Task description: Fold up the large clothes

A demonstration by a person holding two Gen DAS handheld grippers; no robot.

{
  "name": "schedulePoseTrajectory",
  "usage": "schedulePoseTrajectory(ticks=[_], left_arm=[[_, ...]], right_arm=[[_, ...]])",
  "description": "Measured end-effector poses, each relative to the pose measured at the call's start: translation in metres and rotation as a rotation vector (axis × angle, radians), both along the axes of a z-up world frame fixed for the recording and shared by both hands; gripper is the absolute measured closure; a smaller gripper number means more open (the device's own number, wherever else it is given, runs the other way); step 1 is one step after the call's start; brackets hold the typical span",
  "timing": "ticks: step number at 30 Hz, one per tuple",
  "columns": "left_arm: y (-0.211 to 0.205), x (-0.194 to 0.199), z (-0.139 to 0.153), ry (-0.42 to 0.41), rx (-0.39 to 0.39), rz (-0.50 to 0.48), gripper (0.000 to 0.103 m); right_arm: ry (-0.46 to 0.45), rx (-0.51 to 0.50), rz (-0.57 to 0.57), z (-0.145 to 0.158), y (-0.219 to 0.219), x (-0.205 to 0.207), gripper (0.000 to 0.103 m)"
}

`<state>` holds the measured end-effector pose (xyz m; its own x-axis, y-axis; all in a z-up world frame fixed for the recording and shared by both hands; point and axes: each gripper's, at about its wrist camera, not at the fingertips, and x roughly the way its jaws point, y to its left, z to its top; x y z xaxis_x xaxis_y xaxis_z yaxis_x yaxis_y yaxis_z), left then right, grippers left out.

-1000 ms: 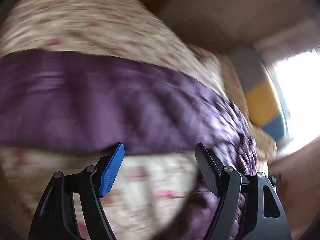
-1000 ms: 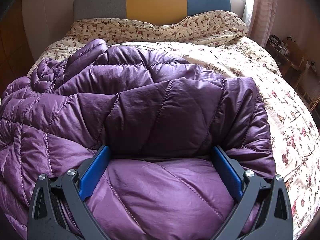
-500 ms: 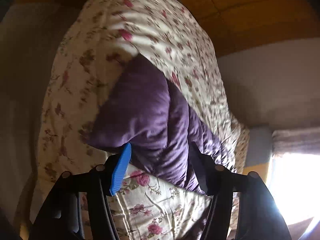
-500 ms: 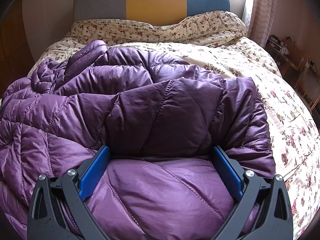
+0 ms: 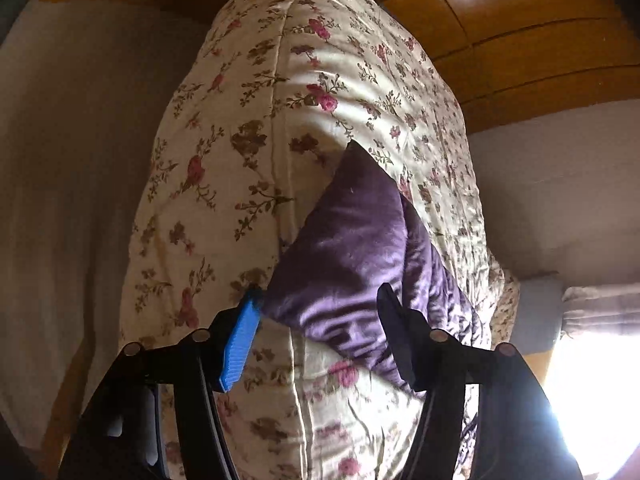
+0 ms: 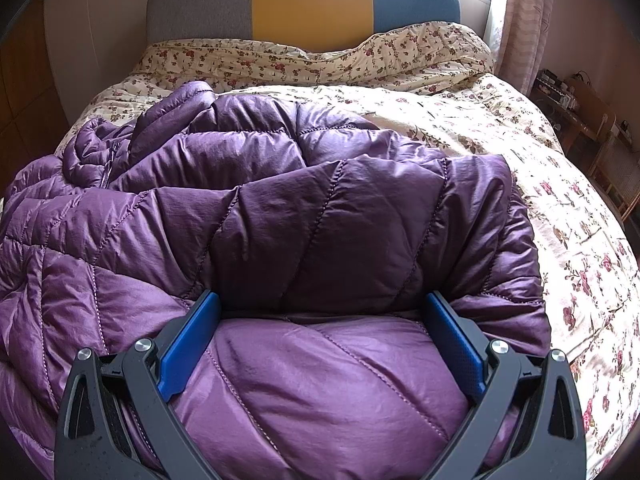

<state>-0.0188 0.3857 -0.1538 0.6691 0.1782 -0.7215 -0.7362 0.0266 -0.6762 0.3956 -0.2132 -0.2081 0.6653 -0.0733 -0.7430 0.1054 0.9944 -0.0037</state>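
A large purple quilted puffer jacket (image 6: 280, 220) lies bunched on a floral bed cover (image 6: 560, 208). My right gripper (image 6: 320, 308) is open, its jaws wide apart and pressed down on a folded part of the jacket. In the left wrist view, which is rolled sideways, a corner of the jacket (image 5: 352, 248) lies on the bed cover (image 5: 248, 140). My left gripper (image 5: 320, 312) is open and its fingers straddle that corner without closing on it.
A grey, yellow and blue headboard (image 6: 304, 0) stands at the far end of the bed. A curtain (image 6: 520, 20) and cluttered furniture (image 6: 576, 112) are to the right. A wooden floor (image 5: 520, 40) and a pale wall (image 5: 60, 160) show beside the bed.
My left gripper has swung and rolled sideways, closing in on the jacket's corner at the bed edge. My right gripper and the jacket under it have stayed still.
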Motion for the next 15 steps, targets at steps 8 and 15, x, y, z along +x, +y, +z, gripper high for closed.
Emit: schedulePoseTrajectory(ticks=[8, 15], left_arm=[[-0.004, 0.029, 0.043, 0.024, 0.23, -0.135, 0.09], [-0.044, 0.119, 0.095, -0.05, 0.423, -0.4, 0.094]], right_arm=[[0.0, 0.001, 0.0, 0.0, 0.0, 0.0, 0.003], [0.0, 0.001, 0.0, -0.001, 0.0, 0.0, 0.003]])
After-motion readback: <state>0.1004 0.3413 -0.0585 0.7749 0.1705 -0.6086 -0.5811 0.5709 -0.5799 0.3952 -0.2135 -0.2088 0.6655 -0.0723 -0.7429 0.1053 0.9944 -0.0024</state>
